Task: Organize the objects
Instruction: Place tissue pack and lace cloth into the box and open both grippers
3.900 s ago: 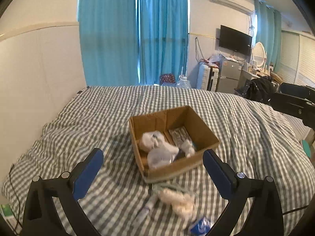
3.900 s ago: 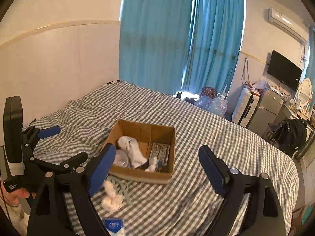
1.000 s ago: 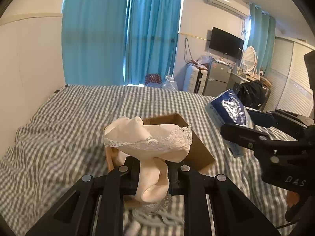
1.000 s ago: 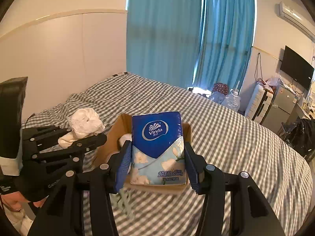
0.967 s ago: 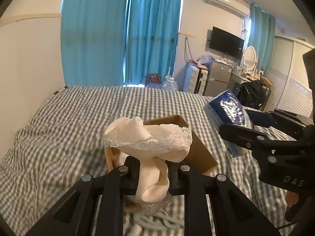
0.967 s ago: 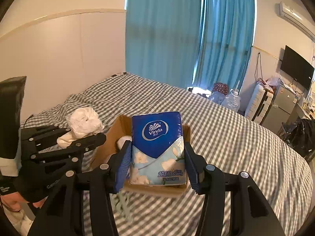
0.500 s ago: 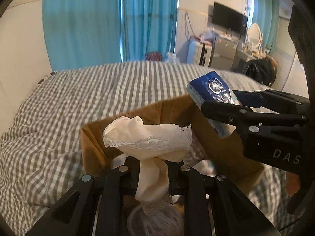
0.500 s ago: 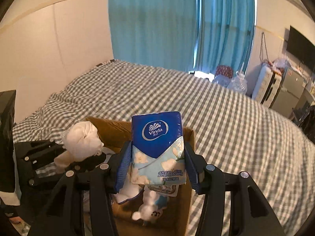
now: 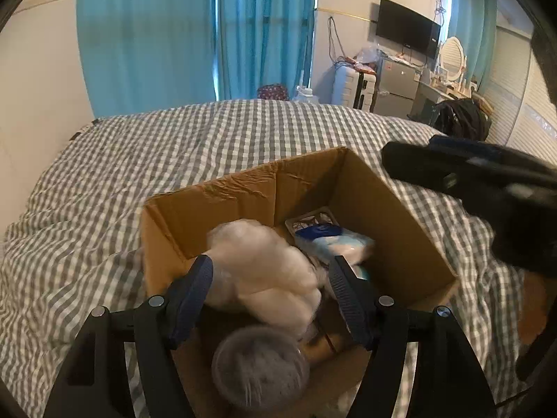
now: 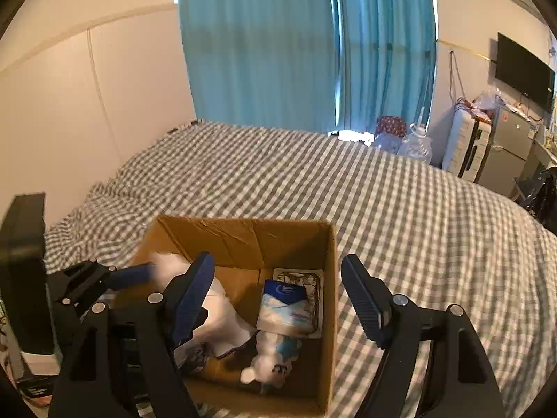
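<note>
Holding the whole lot is the bed (image 10: 400, 209), checked grey and white, with the box (image 10: 243, 233) standing open on it toward its near edge. Box: brown card, flaps off or folded away, already well filled. Cloth (image 9: 268, 271): pale, bundled, blurred, lying in the left half of the box between the fingers of the left gripper (image 9: 271, 275); the jaws are opening and the pads do not press on it, so it reads as just let go. Tissue pack (image 10: 285, 308): blue and white, lying in the right half of the box on a flat packet (image 10: 315, 278) set against the far right corner; it is below the right gripper (image 10: 278, 278), whose jaws are also opening with nothing between the pads. Round lid or tub (image 9: 259, 365): grey, blurred, at the near wall of the box. Small white toy (image 10: 269, 365): near wall, right of centre, type unclear. Status, judged: both carried items are now deposited. Remaining: whatever lies on the bed in front of the box, a strip hidden in both views, so the count left cannot be told.
</note>
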Demonstrator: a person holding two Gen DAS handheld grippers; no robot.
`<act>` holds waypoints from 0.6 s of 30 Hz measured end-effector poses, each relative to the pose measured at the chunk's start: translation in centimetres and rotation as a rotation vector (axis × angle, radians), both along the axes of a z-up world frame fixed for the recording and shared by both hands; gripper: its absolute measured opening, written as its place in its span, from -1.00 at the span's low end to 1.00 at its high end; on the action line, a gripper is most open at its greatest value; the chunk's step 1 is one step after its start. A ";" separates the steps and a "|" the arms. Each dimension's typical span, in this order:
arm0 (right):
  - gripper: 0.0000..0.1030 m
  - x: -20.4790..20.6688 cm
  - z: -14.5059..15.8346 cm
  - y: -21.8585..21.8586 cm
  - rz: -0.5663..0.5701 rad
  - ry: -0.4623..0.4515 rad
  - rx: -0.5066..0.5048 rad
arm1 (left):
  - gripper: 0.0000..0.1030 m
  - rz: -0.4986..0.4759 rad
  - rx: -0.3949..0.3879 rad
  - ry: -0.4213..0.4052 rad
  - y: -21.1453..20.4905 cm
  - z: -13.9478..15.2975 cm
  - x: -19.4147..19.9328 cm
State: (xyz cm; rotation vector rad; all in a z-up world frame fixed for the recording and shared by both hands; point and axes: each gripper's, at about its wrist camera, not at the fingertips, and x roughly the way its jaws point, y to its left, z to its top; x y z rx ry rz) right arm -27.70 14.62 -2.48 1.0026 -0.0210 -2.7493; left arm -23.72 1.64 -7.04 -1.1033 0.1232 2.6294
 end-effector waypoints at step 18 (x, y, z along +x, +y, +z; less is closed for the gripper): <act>0.64 14.1 9.5 -0.2 0.002 0.117 0.077 | 0.81 0.074 0.034 0.143 -4.6 8.6 11.9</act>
